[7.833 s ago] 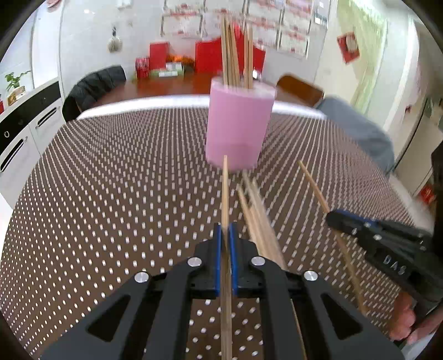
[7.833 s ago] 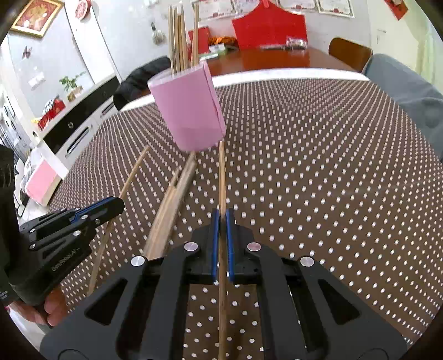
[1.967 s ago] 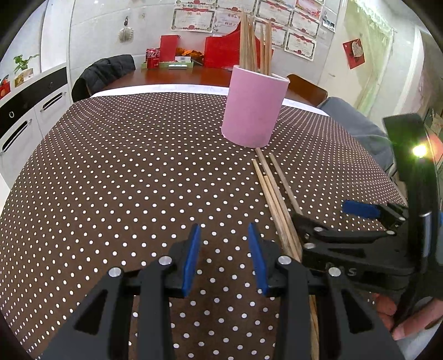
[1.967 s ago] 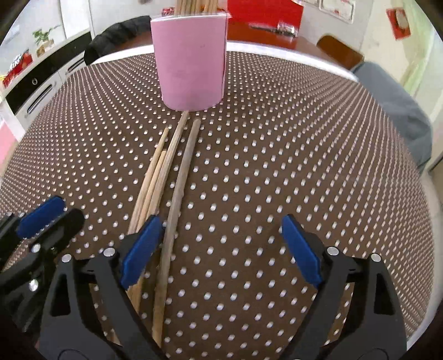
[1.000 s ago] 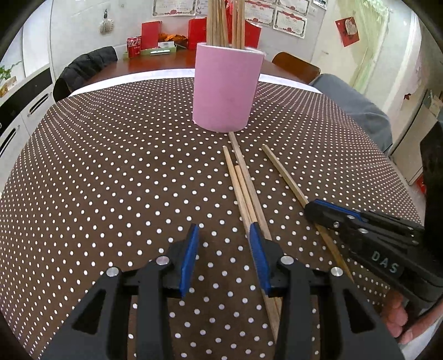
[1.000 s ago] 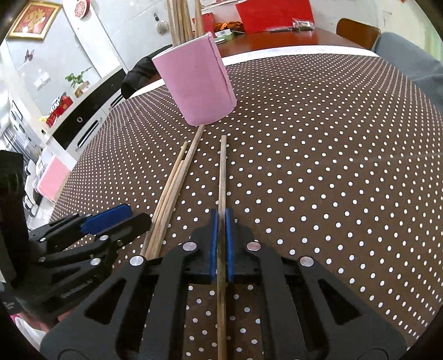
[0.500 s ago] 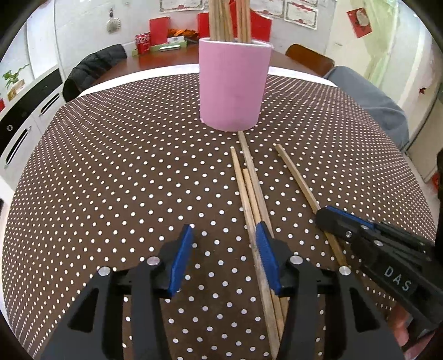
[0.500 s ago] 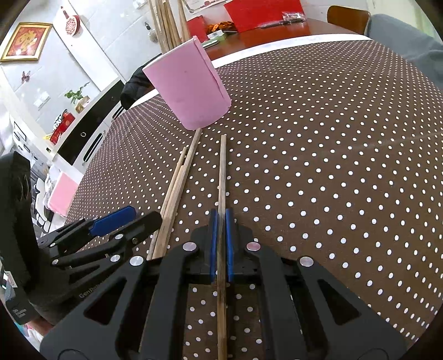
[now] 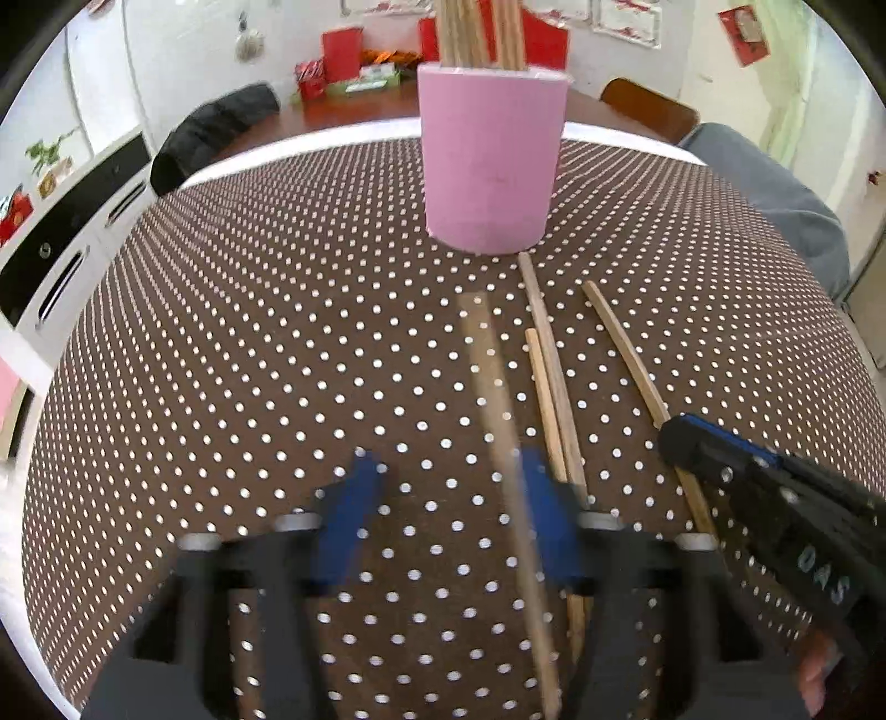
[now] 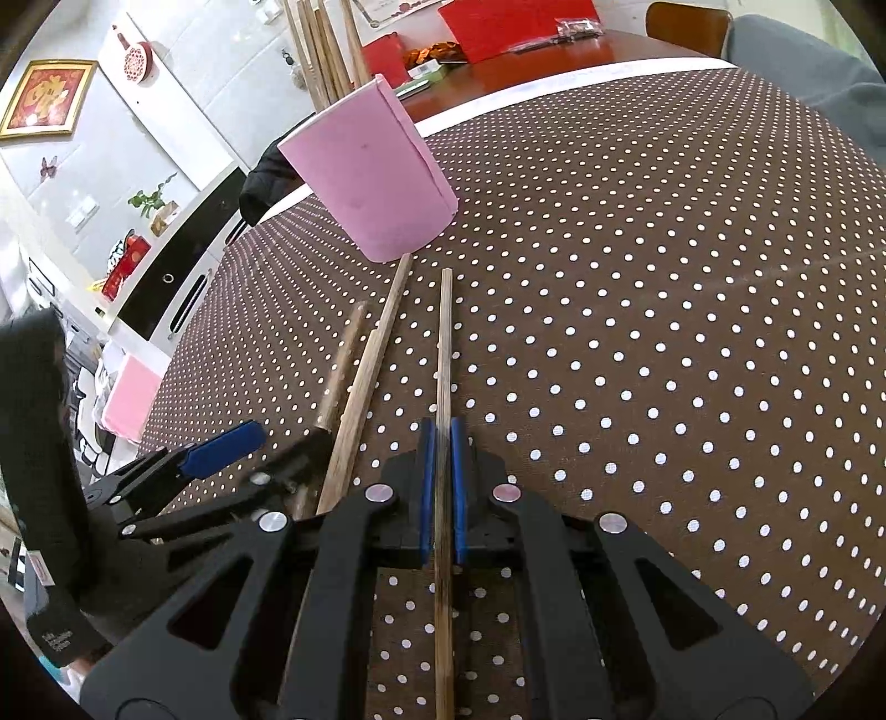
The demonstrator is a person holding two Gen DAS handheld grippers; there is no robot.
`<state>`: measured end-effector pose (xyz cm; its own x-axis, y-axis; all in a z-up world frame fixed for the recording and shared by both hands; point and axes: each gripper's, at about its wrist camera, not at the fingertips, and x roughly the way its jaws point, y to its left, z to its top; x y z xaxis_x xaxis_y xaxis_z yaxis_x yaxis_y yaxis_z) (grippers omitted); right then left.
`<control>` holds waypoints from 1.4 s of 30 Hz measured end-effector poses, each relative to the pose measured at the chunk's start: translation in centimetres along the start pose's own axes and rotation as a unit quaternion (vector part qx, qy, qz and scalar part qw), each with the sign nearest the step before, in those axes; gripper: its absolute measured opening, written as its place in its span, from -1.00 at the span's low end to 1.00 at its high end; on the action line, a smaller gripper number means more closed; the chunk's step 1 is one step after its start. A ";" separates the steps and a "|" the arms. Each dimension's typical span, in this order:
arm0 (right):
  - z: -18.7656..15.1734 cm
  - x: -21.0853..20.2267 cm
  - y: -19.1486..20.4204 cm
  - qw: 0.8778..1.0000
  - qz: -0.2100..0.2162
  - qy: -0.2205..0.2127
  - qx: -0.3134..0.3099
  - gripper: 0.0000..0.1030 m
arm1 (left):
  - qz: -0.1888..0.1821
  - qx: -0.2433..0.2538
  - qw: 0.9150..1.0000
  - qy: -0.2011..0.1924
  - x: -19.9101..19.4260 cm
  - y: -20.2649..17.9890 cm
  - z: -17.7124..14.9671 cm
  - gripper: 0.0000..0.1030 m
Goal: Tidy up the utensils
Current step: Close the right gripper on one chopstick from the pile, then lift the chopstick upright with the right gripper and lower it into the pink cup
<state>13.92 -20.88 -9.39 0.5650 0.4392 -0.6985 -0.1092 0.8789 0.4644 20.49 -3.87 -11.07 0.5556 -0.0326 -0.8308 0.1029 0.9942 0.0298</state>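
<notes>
- Right gripper (image 10: 438, 443) has its blue pads pressed together on one chopstick (image 10: 444, 343), which points toward the pink holder (image 10: 376, 188).
- Left gripper (image 9: 443, 498) is blurred, jaws apart, straddling a loose chopstick (image 9: 487, 365).
- Only the left view shows the holder's chopsticks (image 9: 482, 33) standing upright on the dotted tablecloth (image 9: 249, 332).

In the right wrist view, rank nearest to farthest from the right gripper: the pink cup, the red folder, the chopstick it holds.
1. chopstick, clamped in the right gripper.
2. pink cup, ahead and left.
3. red folder, on the far wooden table.
</notes>
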 end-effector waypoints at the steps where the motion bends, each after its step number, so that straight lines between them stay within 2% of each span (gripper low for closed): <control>1: 0.0 0.0 0.1 1.000 -0.002 0.000 -0.001 -0.90 | 0.002 0.006 1.000 -0.001 0.0 0.1 -0.2 -0.71; 4: 0.1 0.1 0.4 1.000 -0.011 0.002 -0.005 -0.90 | -0.005 0.001 1.000 0.003 0.1 0.8 -0.2 -0.86; 9: 0.4 0.4 0.8 1.000 -0.022 0.007 -0.003 -0.90 | -0.029 -0.017 0.999 0.006 0.4 2.5 -0.3 -0.87; 12: 0.6 0.3 1.1 0.999 -0.038 -0.004 -0.009 -0.90 | -0.026 0.001 1.000 -0.006 0.5 2.3 -0.9 -0.87; 17: 1.0 -0.2 1.7 0.999 -0.040 -0.021 -0.019 -0.90 | -0.060 -0.010 0.998 -0.018 -0.7 1.4 -1.5 -0.87; 21: 1.2 -0.5 2.1 0.998 -0.044 -0.028 -0.031 -0.90 | -0.067 -0.009 0.997 -0.041 -1.8 1.4 -1.5 -0.87; 25: 1.4 0.2 2.2 0.996 -0.084 -0.012 -0.034 -0.79 | -0.072 -0.013 0.996 -0.041 -1.9 1.4 -1.7 -0.87; 26: 1.5 0.4 2.2 0.996 -0.086 -0.010 -0.035 -0.52 | -0.072 -0.013 0.997 -0.040 -1.9 1.4 -1.8 -0.87; 27: 1.5 0.7 2.3 0.995 -0.090 -0.006 -0.041 0.13 | -0.071 -0.013 0.997 -0.039 -2.0 1.4 -1.8 -0.87; 28: 1.5 0.9 2.5 0.994 -0.100 -0.005 -0.047 0.39 | -0.072 -0.015 0.997 -0.038 -1.9 1.7 -1.9 -0.87; 29: 1.5 0.9 2.7 0.993 -0.106 -0.012 -0.052 0.42 | -0.074 -0.016 0.997 -0.036 -1.9 1.8 -2.1 -0.87; 32: 1.5 1.3 3.7 0.986 -0.144 -0.028 -0.081 0.42 | -0.076 -0.015 0.996 -0.033 -1.7 2.0 -2.4 -0.87; 36: 1.6 3.3 3.8 0.979 -0.177 0.002 -0.097 0.42 | -0.080 -0.016 0.996 -0.034 -1.8 2.4 -2.7 -0.87; 38: 1.3 3.9 4.5 0.972 -0.200 -0.002 -0.121 0.41 | -0.079 -0.016 0.996 -0.037 -1.9 2.7 -2.8 -0.87; 40: 1.3 4.3 4.9 0.972 -0.195 -0.002 -0.133 0.39 | -0.080 -0.017 0.996 -0.036 -1.9 2.9 -2.9 -0.87; 41: 1.3 4.4 4.9 0.974 -0.184 -0.001 -0.133 0.22 | -0.083 -0.017 0.996 -0.035 -1.9 3.0 -2.8 -0.87; 42: 1.3 4.4 5.0 0.974 -0.181 -0.004 -0.137 -0.32 | -0.085 -0.018 0.996 -0.035 -2.0 3.0 -2.7 -0.87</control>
<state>16.91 -14.80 -9.38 0.6135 0.0911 -0.7845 -0.1155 0.9930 0.0249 17.48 -0.51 -10.83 0.5885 -0.2066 -0.7816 0.1716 0.9767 -0.1289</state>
